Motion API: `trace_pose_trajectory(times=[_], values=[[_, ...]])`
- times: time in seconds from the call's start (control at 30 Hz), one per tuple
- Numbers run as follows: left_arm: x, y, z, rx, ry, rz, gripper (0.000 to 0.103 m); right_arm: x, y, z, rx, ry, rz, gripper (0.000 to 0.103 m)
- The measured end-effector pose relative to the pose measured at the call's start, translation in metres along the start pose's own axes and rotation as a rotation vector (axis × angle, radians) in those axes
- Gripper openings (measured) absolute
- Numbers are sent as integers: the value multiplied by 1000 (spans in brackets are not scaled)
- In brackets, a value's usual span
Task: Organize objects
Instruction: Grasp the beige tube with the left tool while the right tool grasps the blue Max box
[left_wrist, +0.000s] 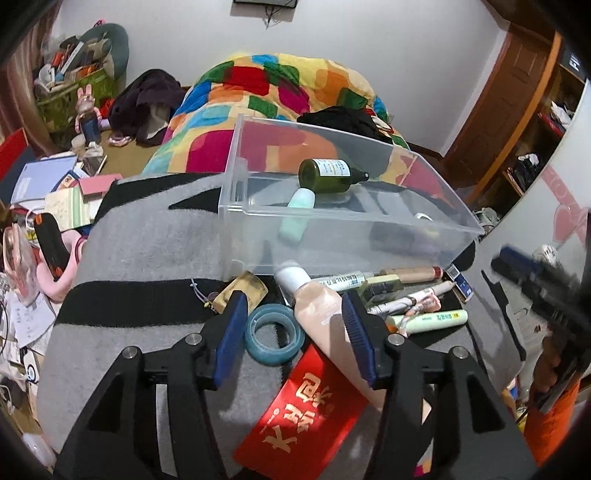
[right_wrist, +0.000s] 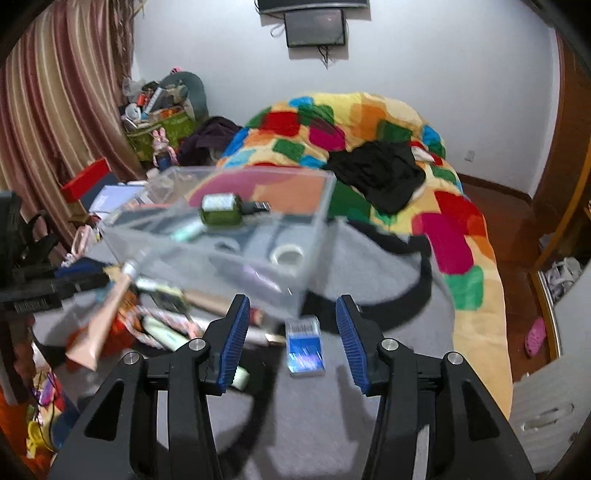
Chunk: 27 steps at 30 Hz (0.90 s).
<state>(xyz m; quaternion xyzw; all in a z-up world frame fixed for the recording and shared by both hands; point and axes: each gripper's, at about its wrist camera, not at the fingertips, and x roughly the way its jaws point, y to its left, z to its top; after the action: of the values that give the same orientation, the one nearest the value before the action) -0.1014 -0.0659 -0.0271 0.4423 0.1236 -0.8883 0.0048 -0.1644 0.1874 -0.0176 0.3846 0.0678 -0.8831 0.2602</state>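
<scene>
The left gripper (left_wrist: 293, 314) hovers with jaws wide over a peach tube (left_wrist: 325, 317) and blue tape roll (left_wrist: 275, 334). The right gripper (right_wrist: 291, 321), jaws wide, frames a small blue box (right_wrist: 304, 347) near the clear bin (right_wrist: 221, 236).

A clear plastic bin (left_wrist: 343, 206) sits open-topped on the grey blanket (left_wrist: 147, 251), reachable from above; a green bottle (left_wrist: 328, 175) and mint tube (left_wrist: 297, 214) crowd its far-left part. In front of the bin, a peach tube (left_wrist: 317, 314), tape roll (left_wrist: 275, 334) and pens (left_wrist: 424, 319) block the approach. Left of the bin the blanket lies bare.
</scene>
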Motion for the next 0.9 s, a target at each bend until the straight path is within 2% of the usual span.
trace_pose_trajectory(times=[0.1,0.27,0.47,0.5,0.53,0.57,0.63,0.9], values=[[7,-3,4,-3,10,11,57,13,-8,-14,13,50,-9,45],[27,-11,7,9,58,40,58,31,-17,-31,19,133,15,45],[33,-17,5,37,51,57,57,45,-12,-33,-9,156,-4,45],[32,-20,3,56,46,62,56,46,-11,-32,-12,156,-8,44],[31,-21,2,65,40,62,49,47,-10,-32,-13,149,-10,41],[30,-23,1,82,36,58,40,47,-9,-32,-17,146,-11,33],[27,-25,-1,105,34,52,32,47,-8,-32,-26,138,-25,26],[12,-32,-11,145,0,42,23,33,-10,-40,9,104,-34,25]])
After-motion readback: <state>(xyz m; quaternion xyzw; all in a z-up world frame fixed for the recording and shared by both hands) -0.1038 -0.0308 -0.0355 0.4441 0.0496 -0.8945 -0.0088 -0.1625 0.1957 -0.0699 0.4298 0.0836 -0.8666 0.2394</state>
